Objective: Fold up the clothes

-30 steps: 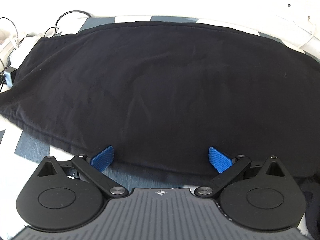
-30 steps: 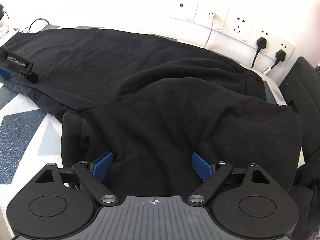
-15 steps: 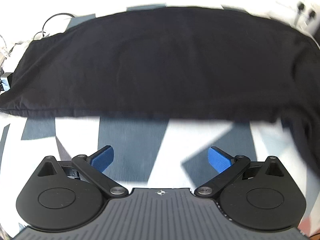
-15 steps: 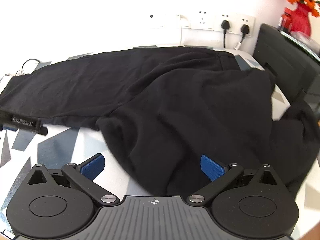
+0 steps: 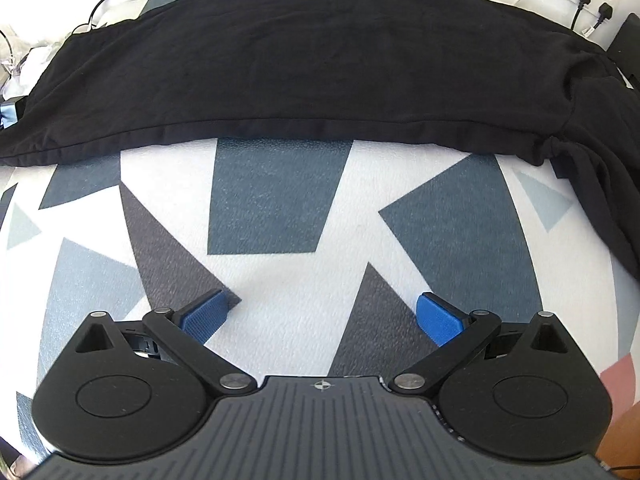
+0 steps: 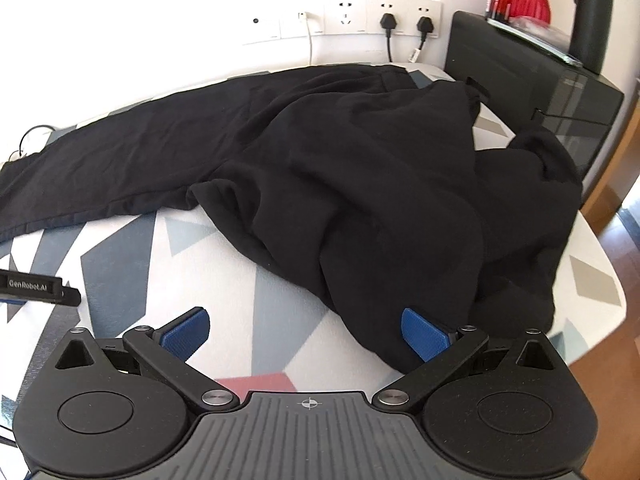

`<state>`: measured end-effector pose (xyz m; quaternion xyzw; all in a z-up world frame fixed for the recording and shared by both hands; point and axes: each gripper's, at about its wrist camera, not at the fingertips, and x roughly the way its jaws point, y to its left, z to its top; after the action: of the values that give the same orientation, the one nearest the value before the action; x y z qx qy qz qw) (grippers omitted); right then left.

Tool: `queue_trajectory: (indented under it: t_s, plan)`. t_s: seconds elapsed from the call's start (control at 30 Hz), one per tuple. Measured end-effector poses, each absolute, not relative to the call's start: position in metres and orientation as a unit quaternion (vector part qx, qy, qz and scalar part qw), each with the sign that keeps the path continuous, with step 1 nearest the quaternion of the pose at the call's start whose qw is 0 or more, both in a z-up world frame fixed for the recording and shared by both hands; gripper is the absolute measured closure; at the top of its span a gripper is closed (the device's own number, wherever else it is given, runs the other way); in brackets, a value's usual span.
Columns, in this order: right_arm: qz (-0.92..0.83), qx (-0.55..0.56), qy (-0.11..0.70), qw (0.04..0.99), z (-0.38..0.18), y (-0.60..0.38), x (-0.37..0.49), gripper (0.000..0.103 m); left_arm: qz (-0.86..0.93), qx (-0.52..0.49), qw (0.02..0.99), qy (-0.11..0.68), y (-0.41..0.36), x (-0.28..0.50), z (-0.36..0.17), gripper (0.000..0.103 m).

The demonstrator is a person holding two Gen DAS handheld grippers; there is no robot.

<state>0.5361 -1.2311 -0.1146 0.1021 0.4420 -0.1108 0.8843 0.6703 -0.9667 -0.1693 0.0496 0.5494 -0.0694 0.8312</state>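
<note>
Black garment (image 5: 304,64) well ahead of spread left hand-held gripper (image 5: 322,318).

Both grippers have been drawn back from the black garment (image 5: 304,60): patterned tabletop (image 5: 280,208) is now exposed between the left gripper (image 5: 322,316) and the hem at 12 o'clock, and beneath the right gripper (image 6: 306,334).

The left wrist camera sits low over the patterned tablecloth (image 5: 320,264), facing the black garment (image 5: 304,68) across the far side at 12 o'clock. The right wrist camera looks from nearer, the same garment (image 6: 380,200) bunched toward 1 o'clock. Both share it and the wall sockets (image 6: 384,16) (behind, near 12).
</note>
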Motion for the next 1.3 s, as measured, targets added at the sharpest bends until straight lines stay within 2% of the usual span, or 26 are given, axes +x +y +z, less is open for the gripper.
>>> queue_trajectory:
  t_s: [0.43, 0.6, 0.7, 0.87, 1.1, 1.3]
  plan:
    - [-0.078, 0.082, 0.452, 0.885, -0.109, -1.237, 0.537, 0.001, -0.036, 0.030, 0.841, 0.539, -0.971, 0.647, -0.167, 0.000]
    - [-0.048, 0.068, 0.445, 0.892, -0.101, -1.257, 0.536, 0.001, -0.010, -0.010, 0.830, 0.557, -0.976, 0.639, -0.160, 0.001]
    - [-0.025, 0.063, 0.429, 0.901, -0.091, -1.278, 0.536, 0.001, -0.024, -0.049, 0.840, 0.541, -0.976, 0.634, -0.152, 0.001]
    - [-0.007, 0.074, 0.402, 0.913, -0.081, -1.328, 0.536, 0.001, -0.031, -0.032, 0.869, 0.494, -1.022, 0.611, -0.129, 0.001]
    - [0.020, 0.084, 0.391, 0.916, -0.084, -1.402, 0.532, 0.001, -0.044, 0.006, 0.875, 0.483, -1.105, 0.604, -0.104, 0.000]
    - [0.011, 0.078, 0.399, 0.914, -0.101, -1.445, 0.534, 0.001, -0.079, 0.027, 0.871, 0.484, -1.164, 0.595, -0.102, 0.000]
